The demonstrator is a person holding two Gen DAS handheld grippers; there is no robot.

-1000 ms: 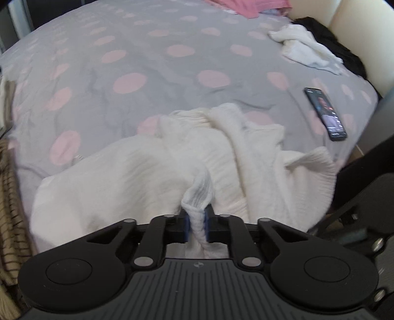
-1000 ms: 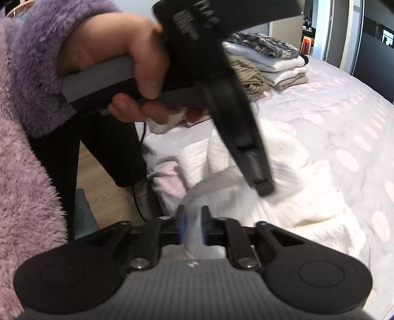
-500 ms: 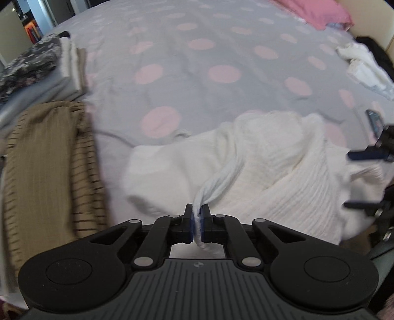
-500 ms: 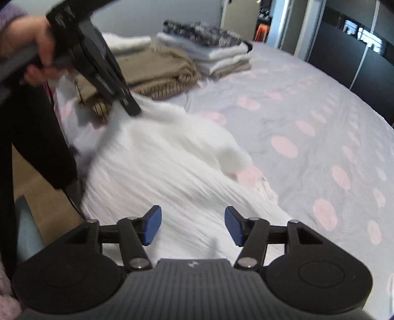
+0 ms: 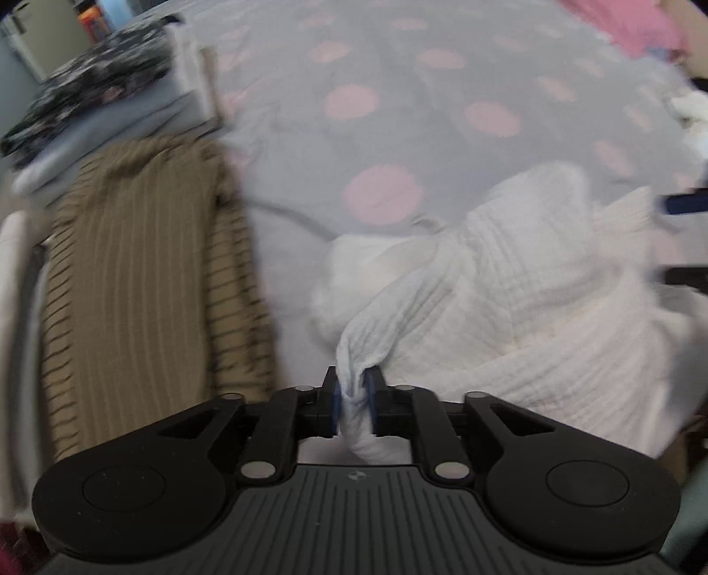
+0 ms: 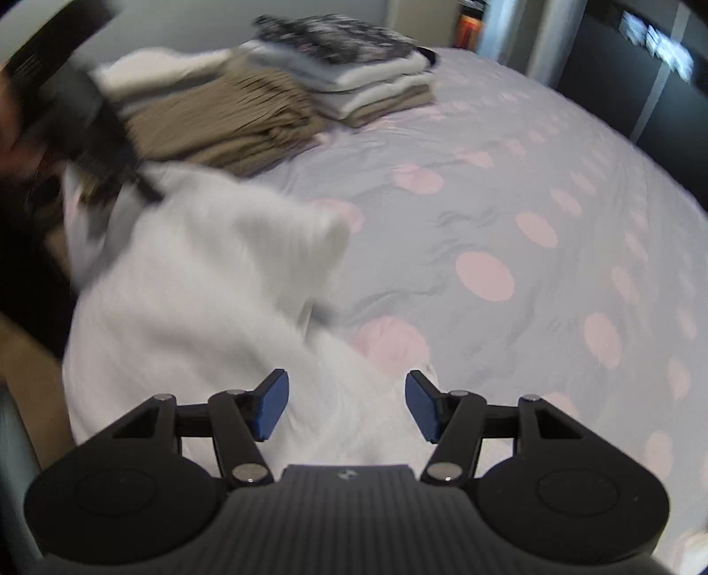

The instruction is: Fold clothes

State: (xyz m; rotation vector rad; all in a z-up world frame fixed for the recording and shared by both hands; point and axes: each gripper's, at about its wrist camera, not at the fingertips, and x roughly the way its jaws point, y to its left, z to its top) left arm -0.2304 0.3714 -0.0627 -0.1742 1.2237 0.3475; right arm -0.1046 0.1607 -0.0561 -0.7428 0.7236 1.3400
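Note:
A white crinkled garment (image 5: 522,309) lies bunched on the grey bedspread with pink dots (image 5: 398,115). My left gripper (image 5: 354,404) is shut on a pinched edge of the white garment, which stretches away to the right. In the right wrist view the same garment (image 6: 190,283) is spread below and to the left. My right gripper (image 6: 347,409) is open and empty just above the cloth. The left gripper (image 6: 79,115) shows blurred at the upper left of the right wrist view, over the garment's far end.
A brown striped folded garment (image 5: 141,283) lies left of the white one. A stack of folded clothes (image 6: 345,75) with a dark patterned top piece sits behind it. A pink cloth (image 5: 628,26) is at the far right. The bed edge and floor (image 6: 26,362) lie left.
My right gripper let go of the white garment and now stands open over it. My left gripper, still clamped on the cloth, has swung left toward the folded stack.

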